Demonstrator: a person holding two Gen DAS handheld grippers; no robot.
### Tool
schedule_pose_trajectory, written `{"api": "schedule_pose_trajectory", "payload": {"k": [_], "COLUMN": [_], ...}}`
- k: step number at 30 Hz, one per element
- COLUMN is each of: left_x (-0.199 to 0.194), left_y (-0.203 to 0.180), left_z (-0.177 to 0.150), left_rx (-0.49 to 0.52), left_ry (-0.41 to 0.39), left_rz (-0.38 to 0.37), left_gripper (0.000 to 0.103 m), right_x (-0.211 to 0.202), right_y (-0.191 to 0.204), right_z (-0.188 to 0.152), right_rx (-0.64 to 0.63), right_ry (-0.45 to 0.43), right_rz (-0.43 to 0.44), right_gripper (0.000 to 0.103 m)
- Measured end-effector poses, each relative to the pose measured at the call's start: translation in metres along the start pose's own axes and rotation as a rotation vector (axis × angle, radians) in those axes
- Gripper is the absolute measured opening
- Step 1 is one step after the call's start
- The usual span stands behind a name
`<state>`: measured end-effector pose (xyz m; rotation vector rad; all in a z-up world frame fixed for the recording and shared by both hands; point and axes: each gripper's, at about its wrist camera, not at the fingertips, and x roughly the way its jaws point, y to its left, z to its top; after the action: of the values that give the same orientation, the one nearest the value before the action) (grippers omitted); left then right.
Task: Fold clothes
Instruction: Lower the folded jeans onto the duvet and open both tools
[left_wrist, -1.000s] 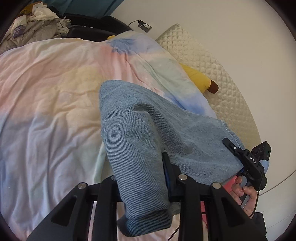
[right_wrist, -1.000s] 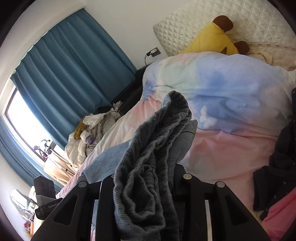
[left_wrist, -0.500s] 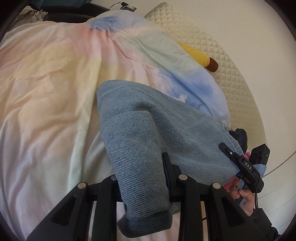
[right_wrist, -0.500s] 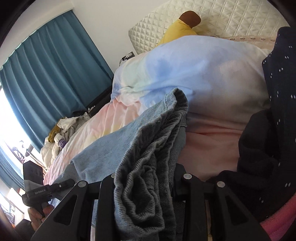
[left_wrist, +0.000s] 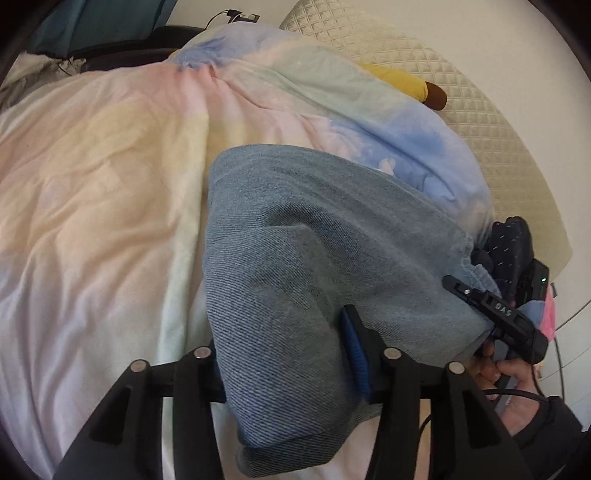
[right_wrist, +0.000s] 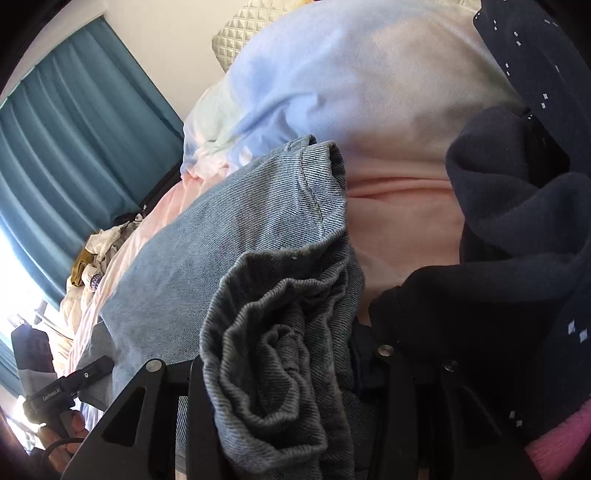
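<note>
The folded jeans (left_wrist: 295, 258) are laid on the bed (left_wrist: 92, 184), stretching toward 12 o'clock from the left gripper (left_wrist: 284, 373) and the right gripper (right_wrist: 280, 373), whose jaws have just been opening (denim between both), and the thick, heavy, pliant cloth is judged best gripped at its bulky folded edges

1. A bed fills most of both views, covered by a pastel duvet (left_wrist: 110, 177) that shades from pink and pale yellow into blue and white.
2. A cream quilted headboard (left_wrist: 480, 122) stands at the head of the bed against a plain white wall (left_wrist: 461, 33).
3. A wall socket (left_wrist: 245, 16) with a cable plugged in sits on that wall, beside the headboard.
4. Teal curtains (right_wrist: 74, 140) hang in folds beside the bed.
5. Bright daylight comes through a window (right_wrist: 14, 280) at the curtain's edge.
6. Dark furniture (left_wrist: 147, 40) stands between the bed and the curtains.
</note>
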<state>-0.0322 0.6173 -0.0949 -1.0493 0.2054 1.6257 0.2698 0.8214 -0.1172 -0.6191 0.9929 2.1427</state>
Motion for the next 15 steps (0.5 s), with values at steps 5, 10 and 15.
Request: {"api": "schedule_pose_trajectory", "payload": {"k": [5, 10, 15], "left_x": [-0.014, -0.036, -0.070], "left_y": [-0.009, -0.019, -0.034], "left_z": [-0.005, -0.004, -0.008], "left_rx": [0.051, 0.091, 0.153], "left_ry": [0.029, 0.046, 0.012], "left_rz": [0.118, 0.204, 0.255], "left_gripper": [0.065, 0.065, 0.065], "right_x": [-0.013, -0.040, -0.074], "right_y": [0.009, 0.024, 0.042], "right_z": [0.003, 0.004, -0.002], "right_rx": [0.005, -0.034, -0.075], "right_ry": [0.038, 0.043, 0.020], "right_rz": [-0.034, -0.120, -0.163], "right_gripper": [0.044, 0.051, 0.062]}}
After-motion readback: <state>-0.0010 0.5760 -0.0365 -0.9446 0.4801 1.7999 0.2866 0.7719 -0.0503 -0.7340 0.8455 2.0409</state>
